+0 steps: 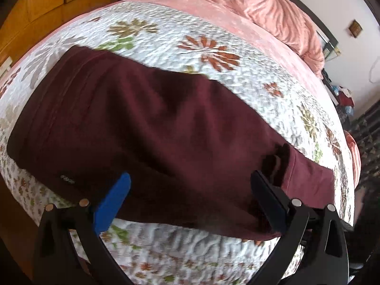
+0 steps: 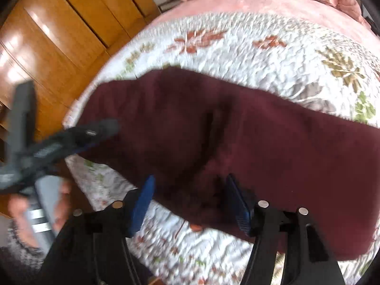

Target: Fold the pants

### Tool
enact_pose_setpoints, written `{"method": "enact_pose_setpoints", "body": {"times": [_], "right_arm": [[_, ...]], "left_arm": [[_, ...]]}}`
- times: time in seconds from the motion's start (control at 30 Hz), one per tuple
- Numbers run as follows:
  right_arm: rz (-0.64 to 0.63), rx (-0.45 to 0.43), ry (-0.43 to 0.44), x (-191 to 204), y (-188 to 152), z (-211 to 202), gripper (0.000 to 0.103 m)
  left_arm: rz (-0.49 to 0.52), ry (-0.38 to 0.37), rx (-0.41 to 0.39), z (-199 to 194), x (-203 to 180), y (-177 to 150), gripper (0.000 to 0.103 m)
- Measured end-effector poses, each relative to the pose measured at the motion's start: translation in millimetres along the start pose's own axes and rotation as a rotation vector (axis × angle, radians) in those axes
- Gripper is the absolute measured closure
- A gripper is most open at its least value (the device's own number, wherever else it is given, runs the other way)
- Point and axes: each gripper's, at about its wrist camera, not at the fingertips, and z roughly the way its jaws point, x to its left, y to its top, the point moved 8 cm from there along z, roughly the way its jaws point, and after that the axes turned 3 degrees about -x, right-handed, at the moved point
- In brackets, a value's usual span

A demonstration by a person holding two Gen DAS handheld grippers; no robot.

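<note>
You are working over a bed whose floral quilt [image 1: 213, 35] carries the whole job, with a pink blanket [image 1: 273, 7] heaped at the far side and wooden cabinets [image 2: 59, 35] beyond the bed's edge. The maroon pants [image 1: 154, 130] lie stretched across the quilt as one long, fairly narrow band, which suggests to me that the legs are already laid one over the other; the lengthwise folds that would shorten the band look not yet made, so you seem about halfway at best. Your left gripper [image 1: 190, 197] hovers over the near edge of the pants with its jaws spread wide and nothing between them. Your right gripper [image 2: 190, 201] also stands spread over the near edge of the cloth, gripping nothing. Both views are blurred by motion.
</note>
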Motion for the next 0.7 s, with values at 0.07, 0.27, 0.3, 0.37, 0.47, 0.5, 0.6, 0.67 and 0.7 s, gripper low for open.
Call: {"method": "enact_pose_setpoints", "body": {"times": [0.07,0.27,0.3,0.37,0.47,0.5,0.6,0.67,0.7], "right_arm": [[0.063,-0.058,0.0,-21,6,-29,0.033],[0.218,-0.136,-0.14,-109,5,-79,0.03],[0.231,-0.127,-0.159,-118,1,-80,0.03],[0.241,-0.075,-0.213,-134,-12,-70,0.03],[0.224,-0.009,-0.268,-145,-31,-49,0.032],[0.216,0.003,-0.281,-146,-35,-43,0.032],[0.159,0.008,-0.321,-142,-38,-35,0.029],[0.17,0.002,-0.311,-140,-33,-40,0.029],[0.183,-0.009,-0.302,-140,-31,-44,0.03]], "left_arm": [[0.04,-0.02,-0.002,1,-22,-1,0.003],[0.188,-0.089,0.005,10,-98,-10,0.003],[0.219,-0.097,0.004,14,-111,-14,0.003],[0.263,-0.072,0.008,24,-124,-21,0.003],[0.309,-0.012,0.054,50,-130,-36,0.003],[0.322,0.012,0.082,60,-127,-42,0.003],[0.331,0.026,0.142,81,-115,-57,0.002],[0.335,0.015,0.127,78,-112,-56,0.002],[0.338,0.009,0.13,74,-111,-55,0.003]]}}
